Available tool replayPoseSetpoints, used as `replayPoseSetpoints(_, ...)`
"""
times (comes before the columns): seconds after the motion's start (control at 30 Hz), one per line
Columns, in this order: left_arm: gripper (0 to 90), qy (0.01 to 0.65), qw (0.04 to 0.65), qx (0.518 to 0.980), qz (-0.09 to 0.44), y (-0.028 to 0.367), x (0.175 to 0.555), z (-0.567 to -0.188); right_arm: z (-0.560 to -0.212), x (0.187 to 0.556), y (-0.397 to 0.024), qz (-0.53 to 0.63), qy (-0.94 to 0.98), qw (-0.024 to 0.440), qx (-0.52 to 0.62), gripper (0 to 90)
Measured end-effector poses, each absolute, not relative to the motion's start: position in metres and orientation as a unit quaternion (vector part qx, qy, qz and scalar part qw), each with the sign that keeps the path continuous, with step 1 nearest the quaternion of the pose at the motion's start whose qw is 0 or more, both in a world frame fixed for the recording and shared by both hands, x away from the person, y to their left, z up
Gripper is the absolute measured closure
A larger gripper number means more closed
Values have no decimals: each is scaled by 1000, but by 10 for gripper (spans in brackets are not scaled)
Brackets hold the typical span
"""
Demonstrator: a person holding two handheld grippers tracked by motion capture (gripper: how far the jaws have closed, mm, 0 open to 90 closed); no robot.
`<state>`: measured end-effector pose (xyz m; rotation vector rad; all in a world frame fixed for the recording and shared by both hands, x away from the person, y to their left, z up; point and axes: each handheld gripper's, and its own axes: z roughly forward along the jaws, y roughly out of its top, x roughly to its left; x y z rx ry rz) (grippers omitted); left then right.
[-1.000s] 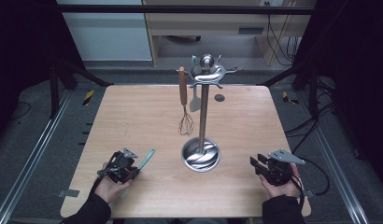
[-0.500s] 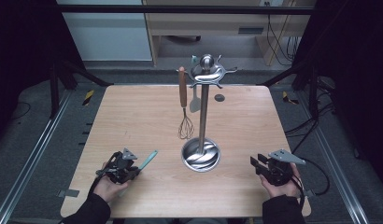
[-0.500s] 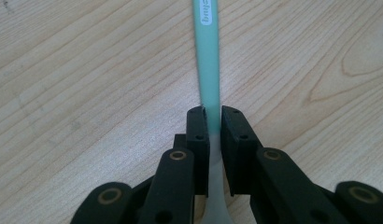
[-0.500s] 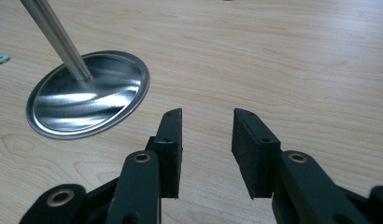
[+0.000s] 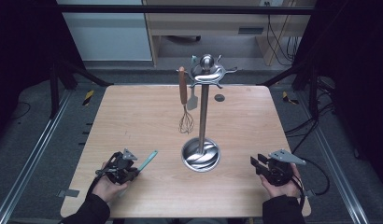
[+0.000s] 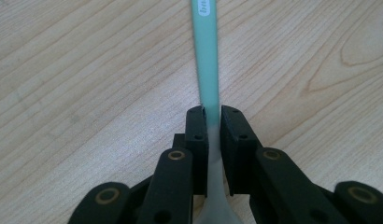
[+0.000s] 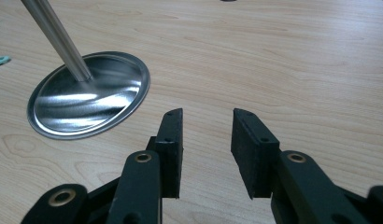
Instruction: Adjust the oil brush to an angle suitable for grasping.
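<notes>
Left gripper view: my left gripper (image 6: 210, 112) is clamped on a slim mint-green utensil handle (image 6: 206, 56) that fades to pale grey between the pads and runs straight up to the frame's top edge over the wooden table (image 6: 87, 70). High view, lower right: my right gripper (image 5: 258, 164) stands with its jaws apart, holding nothing.

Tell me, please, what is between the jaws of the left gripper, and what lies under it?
The left gripper is shut on a mint-green utensil handle, over the bare wooden table. The jaws cover the pale part of the utensil near the camera, so its working end cannot be seen.
</notes>
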<state>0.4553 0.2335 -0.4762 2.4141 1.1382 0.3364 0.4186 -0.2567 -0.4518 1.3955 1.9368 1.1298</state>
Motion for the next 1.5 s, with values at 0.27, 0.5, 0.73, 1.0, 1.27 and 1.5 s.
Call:
replayPoseSetpoints(0.27,825,415,224,873,121,234,456,-476,-452,419,-257,414,711,248,512,647)
replayPoseSetpoints(0.5,827,419,248,863,137,236,451,-467,-452,419,-258,415,709,248,513,648)
replayPoseSetpoints(0.73,827,416,269,856,150,238,445,-460,-451,418,-258,415,708,248,514,650)
replayPoseSetpoints(1.0,827,418,303,840,167,242,439,-450,-451,418,-258,416,708,250,513,649)
replayPoseSetpoints(1.27,827,418,354,815,188,247,429,-436,-452,419,-258,414,706,252,515,639)
replayPoseSetpoints(1.5,827,414,393,795,206,250,420,-425,-452,419,-259,414,707,254,514,638)
